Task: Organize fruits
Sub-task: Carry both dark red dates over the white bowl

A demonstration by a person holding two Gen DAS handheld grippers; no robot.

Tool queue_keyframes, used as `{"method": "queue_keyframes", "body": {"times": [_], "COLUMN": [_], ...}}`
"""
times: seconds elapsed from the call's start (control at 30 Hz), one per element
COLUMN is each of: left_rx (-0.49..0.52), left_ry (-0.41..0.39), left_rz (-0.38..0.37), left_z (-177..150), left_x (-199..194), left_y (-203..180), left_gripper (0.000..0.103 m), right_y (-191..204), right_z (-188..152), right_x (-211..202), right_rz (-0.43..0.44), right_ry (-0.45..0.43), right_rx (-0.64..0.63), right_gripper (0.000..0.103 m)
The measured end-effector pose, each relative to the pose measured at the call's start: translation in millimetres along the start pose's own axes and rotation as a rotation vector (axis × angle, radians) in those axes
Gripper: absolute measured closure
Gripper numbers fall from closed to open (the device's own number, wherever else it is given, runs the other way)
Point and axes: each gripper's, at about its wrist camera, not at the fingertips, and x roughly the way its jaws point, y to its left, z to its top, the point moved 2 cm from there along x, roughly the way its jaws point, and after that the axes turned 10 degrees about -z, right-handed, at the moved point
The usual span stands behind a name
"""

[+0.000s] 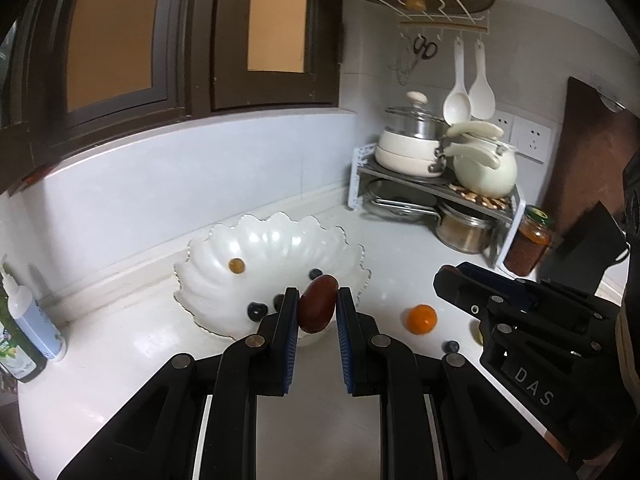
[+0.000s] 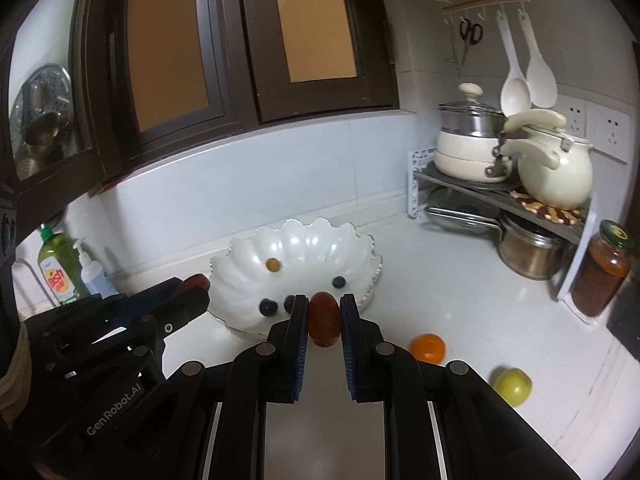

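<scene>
Each gripper grasps one small reddish-brown fruit: the left gripper (image 1: 317,307) clamps the left fruit (image 1: 317,303), the right gripper (image 2: 324,317) the right fruit (image 2: 324,319), both raised just before the scalloped white bowl (image 2: 240,264). The fruits appear light, smooth and easily bruised; hold across the middle, lightly. The bowl contains three dark berries and one small amber fruit. An orange (image 2: 428,347) and a green fruit (image 2: 513,385) lie on the worktop (image 2: 460,300).

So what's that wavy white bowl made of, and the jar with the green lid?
The wavy white bowl looks like glazed ceramic, maybe glass: glossy, with bright highlights and a scalloped rim. The jar looks like clear glass, since its orange-brown contents show through. Its green lid seems metal, though that's uncertain.
</scene>
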Motion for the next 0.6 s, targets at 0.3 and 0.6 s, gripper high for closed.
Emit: {"method": "queue_keyframes", "body": {"times": [0.3,0.6], "left_rx": [-0.036,-0.030], "left_ry": [0.015,-0.001], "left_rz": [0.035,0.087], "left_z": [12,29], "left_x": [2,6], "left_y": [20,38], "left_gripper": [0.084,0.084], "right_y": [17,30], "right_z": [17,34], "right_x": [10,27], "right_rz": [0.033,0.046], "right_ry": [-0.015,-0.008], "right_rx": [-0.015,-0.033], "right_gripper": [0.086,0.085]}}
